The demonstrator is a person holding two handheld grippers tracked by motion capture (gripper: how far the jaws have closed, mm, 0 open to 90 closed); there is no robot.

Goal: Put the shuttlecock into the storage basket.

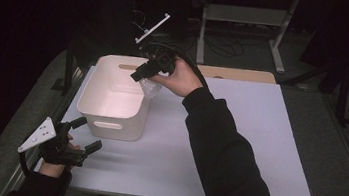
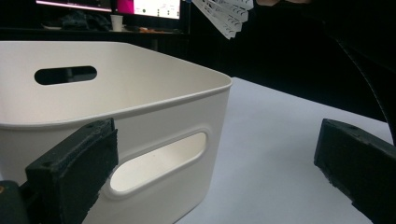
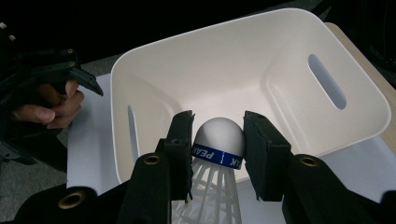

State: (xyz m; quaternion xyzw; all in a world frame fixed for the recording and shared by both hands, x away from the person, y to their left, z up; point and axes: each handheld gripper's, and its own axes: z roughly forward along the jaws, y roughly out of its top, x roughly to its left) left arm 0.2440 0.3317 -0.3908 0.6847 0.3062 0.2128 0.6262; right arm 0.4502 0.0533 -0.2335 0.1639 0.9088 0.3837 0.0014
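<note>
A white shuttlecock (image 3: 219,140) with a blue band round its cork sits between the jaws of my right gripper (image 3: 218,144), which is shut on it. In the high view that gripper (image 1: 146,74) hangs over the right rim of the white bin (image 1: 112,95), and the shuttlecock's skirt (image 1: 150,88) shows below it. The right gripper view looks down into the empty bin (image 3: 224,74), cork pointing at it. My left gripper (image 1: 84,137) rests at the table's near left, open, with nothing between its jaws. Its own view faces the bin's near wall (image 2: 159,135) and its handle slot.
The white tabletop (image 1: 238,136) spreads to the right of the bin. A wooden board (image 1: 246,75) lies behind it. A metal stand (image 1: 243,16) and cables are on the floor beyond. The person's right sleeve (image 1: 226,154) crosses the table's middle.
</note>
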